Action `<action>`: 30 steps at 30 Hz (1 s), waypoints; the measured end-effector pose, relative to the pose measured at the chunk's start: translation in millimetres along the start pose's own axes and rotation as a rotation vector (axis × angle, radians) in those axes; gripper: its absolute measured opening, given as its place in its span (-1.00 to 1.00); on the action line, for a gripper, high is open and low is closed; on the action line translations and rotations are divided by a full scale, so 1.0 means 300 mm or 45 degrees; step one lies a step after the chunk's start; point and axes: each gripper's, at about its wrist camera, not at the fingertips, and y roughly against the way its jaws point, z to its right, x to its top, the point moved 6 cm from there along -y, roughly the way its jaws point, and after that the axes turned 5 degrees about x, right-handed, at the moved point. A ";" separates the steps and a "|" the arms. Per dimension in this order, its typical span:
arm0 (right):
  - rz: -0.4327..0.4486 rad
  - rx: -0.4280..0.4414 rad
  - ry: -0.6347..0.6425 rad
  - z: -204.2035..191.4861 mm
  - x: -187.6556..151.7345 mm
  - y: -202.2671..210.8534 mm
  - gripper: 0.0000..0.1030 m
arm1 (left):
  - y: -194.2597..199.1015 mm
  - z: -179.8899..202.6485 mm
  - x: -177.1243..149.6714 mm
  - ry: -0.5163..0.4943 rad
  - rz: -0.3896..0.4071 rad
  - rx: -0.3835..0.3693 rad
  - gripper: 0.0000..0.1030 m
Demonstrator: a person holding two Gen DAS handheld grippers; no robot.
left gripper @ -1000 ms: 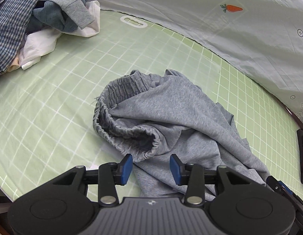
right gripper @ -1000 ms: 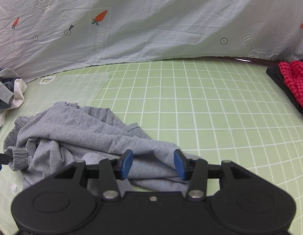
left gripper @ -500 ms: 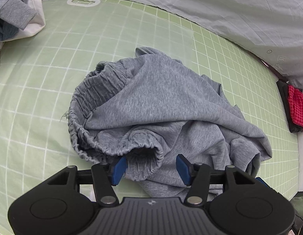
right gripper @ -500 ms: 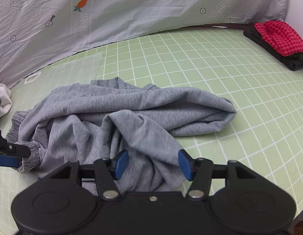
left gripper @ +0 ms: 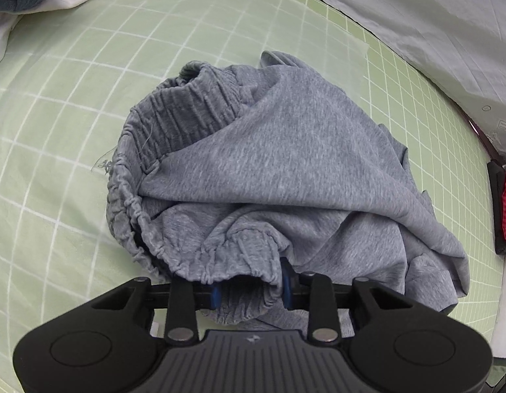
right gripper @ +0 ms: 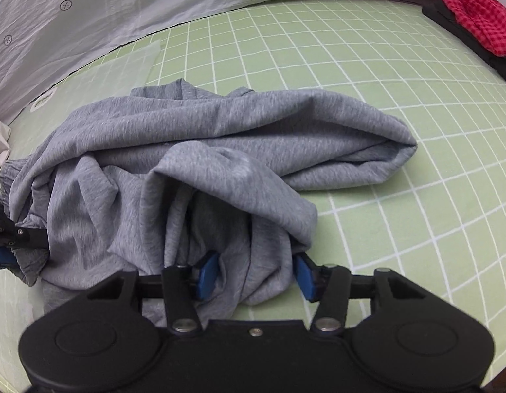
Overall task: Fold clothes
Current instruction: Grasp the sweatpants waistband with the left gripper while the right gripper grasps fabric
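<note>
Covering the table, a green grid mat point(right gripper: 367, 75) bears grey trousers point(right gripper: 220, 150); both hand-held grippers gape wide.

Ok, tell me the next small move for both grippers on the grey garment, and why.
Probably close both. The left gripper has its open fingers around the gathered elastic cuff of the grey garment, and the right gripper straddles a bunched fold, also open. Neither holds cloth yet, and the garment lies crumpled on the green grid mat, so it needs gripping before spreading.

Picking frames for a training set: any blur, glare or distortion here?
Left wrist: sharp grey pants, grid mat lines bowed by fisheye, dark corners. Right wrist: slightly soft, same bowing, no glare, soft shadow under the fabric folds.
</note>
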 end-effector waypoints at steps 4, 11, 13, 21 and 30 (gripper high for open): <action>-0.031 0.023 0.122 0.003 0.079 -0.037 -0.55 | -0.024 0.016 0.010 0.108 -0.001 -0.015 -0.89; -0.002 0.042 0.287 0.019 0.316 -0.146 -0.76 | -0.071 0.094 0.125 0.200 0.048 -0.014 -0.91; 0.031 0.031 0.324 0.019 0.410 -0.189 -0.78 | -0.085 0.125 0.196 0.191 0.072 -0.016 -0.91; 0.283 -0.137 0.424 0.057 0.749 -0.201 -0.89 | -0.033 0.226 0.422 0.058 0.250 0.047 -0.93; 0.544 -0.489 0.565 0.192 0.611 0.124 -0.93 | 0.230 0.019 0.296 0.064 0.476 0.117 -0.93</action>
